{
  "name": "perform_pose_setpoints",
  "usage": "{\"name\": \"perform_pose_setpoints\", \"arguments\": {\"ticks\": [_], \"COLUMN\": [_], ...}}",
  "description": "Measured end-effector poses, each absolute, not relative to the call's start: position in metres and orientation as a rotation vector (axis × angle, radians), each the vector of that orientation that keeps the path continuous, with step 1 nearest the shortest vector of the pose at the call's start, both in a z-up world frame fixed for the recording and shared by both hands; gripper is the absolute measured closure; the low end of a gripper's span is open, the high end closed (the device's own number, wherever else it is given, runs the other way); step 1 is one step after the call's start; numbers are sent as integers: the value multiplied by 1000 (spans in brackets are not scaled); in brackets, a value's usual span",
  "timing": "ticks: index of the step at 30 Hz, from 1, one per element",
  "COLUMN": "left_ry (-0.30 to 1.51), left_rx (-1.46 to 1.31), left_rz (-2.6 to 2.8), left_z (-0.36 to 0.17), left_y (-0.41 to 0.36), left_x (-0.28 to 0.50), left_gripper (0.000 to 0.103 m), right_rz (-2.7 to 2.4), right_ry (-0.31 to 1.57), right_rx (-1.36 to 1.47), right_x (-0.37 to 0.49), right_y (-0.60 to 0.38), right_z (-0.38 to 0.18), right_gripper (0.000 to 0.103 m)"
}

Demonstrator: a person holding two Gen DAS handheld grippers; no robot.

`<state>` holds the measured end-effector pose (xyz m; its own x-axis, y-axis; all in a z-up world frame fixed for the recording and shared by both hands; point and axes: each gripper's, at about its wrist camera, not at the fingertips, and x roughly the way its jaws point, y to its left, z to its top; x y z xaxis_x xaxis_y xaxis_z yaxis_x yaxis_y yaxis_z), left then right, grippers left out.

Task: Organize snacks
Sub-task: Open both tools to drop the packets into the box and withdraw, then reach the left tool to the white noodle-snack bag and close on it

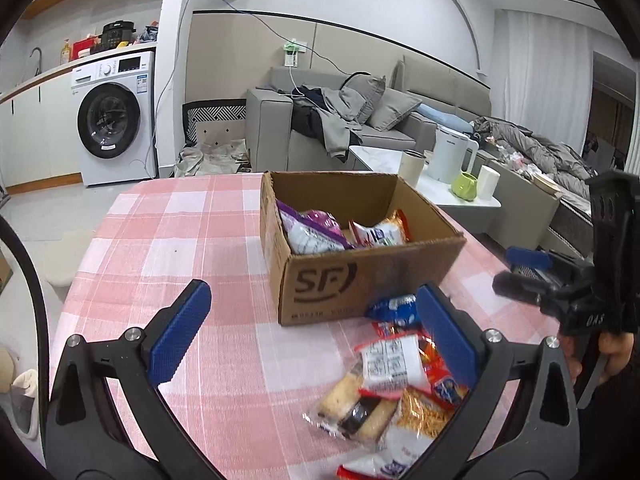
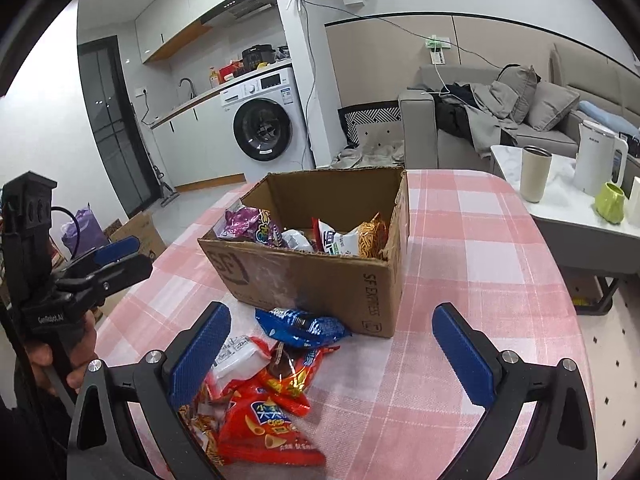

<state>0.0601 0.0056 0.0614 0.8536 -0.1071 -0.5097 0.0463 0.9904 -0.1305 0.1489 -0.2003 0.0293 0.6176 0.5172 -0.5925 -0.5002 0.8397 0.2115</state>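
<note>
In the left wrist view the left gripper (image 1: pixel 316 338) hangs over the pink checked tablecloth (image 1: pixel 168 240) with its blue pads spread wide and nothing between them; its left pad stands over bare cloth and its right pad (image 1: pixel 448 330) overlaps the heap of loose snacks. To the right of centre stands the cardboard box (image 1: pixel 352 280), open at the top, with a purple-and-white packet (image 1: pixel 308 232) leaning against its left wall and a white-and-orange noodle packet (image 1: pixel 380 234) beside it. Just in front of the box's near right corner lie a blue packet (image 1: pixel 390 308), a white-labelled packet (image 1: pixel 394 362) and a clear-wrapped sandwich cake (image 1: pixel 356 410); this cake shows only here. At the far right edge the right gripper appears side-on in a hand. The right wrist view shows the left gripper (image 2: pixel 116 260) at its left edge, side-on, so its spread cannot be judged from there. Moving right, a red chip bag (image 2: pixel 260 424) and a small brown-and-red wrapper (image 2: pixel 286 372), hidden in the other view, lie in the heap below the blue packet, which touches the box's front. The right gripper (image 2: pixel 332 356) is spread wide and empty, its left pad (image 2: pixel 200 356) over the heap, its right pad over bare cloth.
</note>
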Motion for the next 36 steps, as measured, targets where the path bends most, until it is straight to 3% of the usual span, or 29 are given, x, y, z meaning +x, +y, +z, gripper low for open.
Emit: {"name": "perform_pose_setpoints", "arguments": {"ticks": [36], "left_ry": [591], "left_rx": [-84], "left_rz": [-141], "left_z": [23], "left_y": [-16], "left_x": [-5], "left_gripper": [1], "right_rz": [570], "right_ry": [744], "right_rx": [79], "right_x": [81], "right_y": [-210], "right_z": [-17], "right_gripper": [0]}}
